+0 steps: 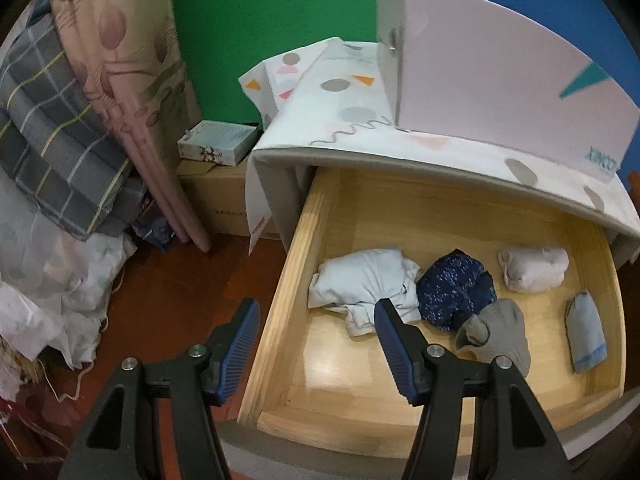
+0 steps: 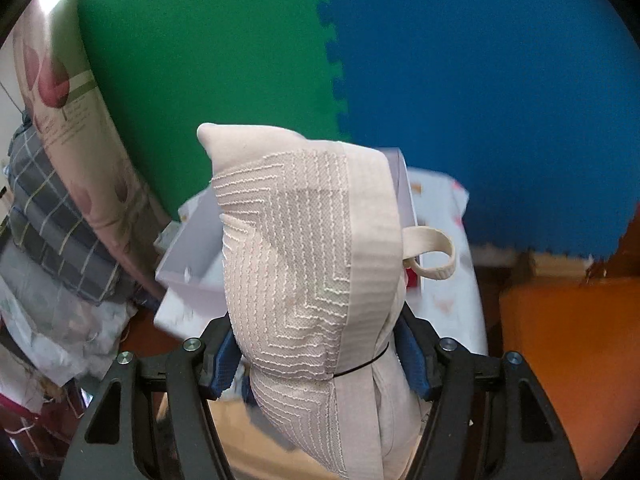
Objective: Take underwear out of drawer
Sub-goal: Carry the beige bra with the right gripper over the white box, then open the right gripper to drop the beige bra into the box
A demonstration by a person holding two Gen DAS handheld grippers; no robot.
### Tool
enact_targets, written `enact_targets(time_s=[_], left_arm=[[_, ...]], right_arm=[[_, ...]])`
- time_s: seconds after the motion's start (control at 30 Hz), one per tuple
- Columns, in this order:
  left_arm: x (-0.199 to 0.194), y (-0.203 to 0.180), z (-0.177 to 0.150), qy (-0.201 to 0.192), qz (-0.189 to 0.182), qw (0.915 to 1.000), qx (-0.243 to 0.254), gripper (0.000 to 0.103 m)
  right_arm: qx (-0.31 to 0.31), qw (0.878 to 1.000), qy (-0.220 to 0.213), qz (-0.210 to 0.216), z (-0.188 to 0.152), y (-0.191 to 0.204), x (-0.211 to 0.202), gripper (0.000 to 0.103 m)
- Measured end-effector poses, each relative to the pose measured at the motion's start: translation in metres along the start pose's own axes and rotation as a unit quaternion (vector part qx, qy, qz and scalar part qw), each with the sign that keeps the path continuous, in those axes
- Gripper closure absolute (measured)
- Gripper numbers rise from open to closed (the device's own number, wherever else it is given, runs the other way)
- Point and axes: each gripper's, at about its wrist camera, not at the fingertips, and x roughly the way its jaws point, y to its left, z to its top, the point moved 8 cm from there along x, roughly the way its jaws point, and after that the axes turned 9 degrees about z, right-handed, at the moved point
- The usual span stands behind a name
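The open wooden drawer (image 1: 276, 312) holds several rolled garments: a pale white-blue bundle (image 1: 362, 280), a dark blue speckled one (image 1: 454, 288), a grey one (image 1: 500, 336), a cream roll (image 1: 534, 268) and a light blue roll (image 1: 586, 338). My left gripper (image 1: 316, 330) hangs open over the drawer's near left corner, its right finger just in front of the pale bundle, nothing between the pads. In the right wrist view my right gripper (image 2: 320, 356) is shut on a beige rolled underwear bundle (image 2: 304, 264) with a ribbed band and a loop, held up high.
A white box (image 1: 500, 76) stands on the patterned cloth covering the cabinet top (image 1: 348, 120). Stacked bedding and a pink curtain (image 1: 120, 80) fill the left. Cardboard boxes (image 1: 216, 200) sit on the dark wooden floor (image 1: 180, 288). Green and blue foam mats line the wall.
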Motion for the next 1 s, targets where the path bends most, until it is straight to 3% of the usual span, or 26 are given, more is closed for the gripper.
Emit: enact_targets(time_s=[0.17, 0.4, 0.67, 0.8, 1.0], left_arm=[[0.003, 0.012, 0.001, 0.002, -0.014, 0.9994, -0.032, 0.042], [0.007, 0.019, 0.002, 0.008, -0.034, 0.9975, -0.062, 0.042], [0.006, 0.021, 0.003, 0.006, -0.049, 0.9963, -0.071, 0.042], [0.005, 0.020, 0.003, 0.003, -0.051, 0.9963, -0.070, 0.042], [0.005, 0.022, 0.003, 0.004, -0.054, 0.9955, -0.077, 0.042]], right_arm=[[-0.021, 0.999, 0.007, -0.037, 0.046, 0.003, 0.031, 0.039], [-0.042, 0.994, 0.048, -0.093, 0.067, -0.005, 0.099, 0.039], [0.002, 0.988, 0.107, -0.111, 0.039, -0.025, 0.158, 0.039], [0.083, 0.986, 0.122, -0.083, 0.020, -0.029, 0.169, 0.039], [0.146, 0.978, 0.121, -0.089, 0.003, -0.032, 0.167, 0.039]])
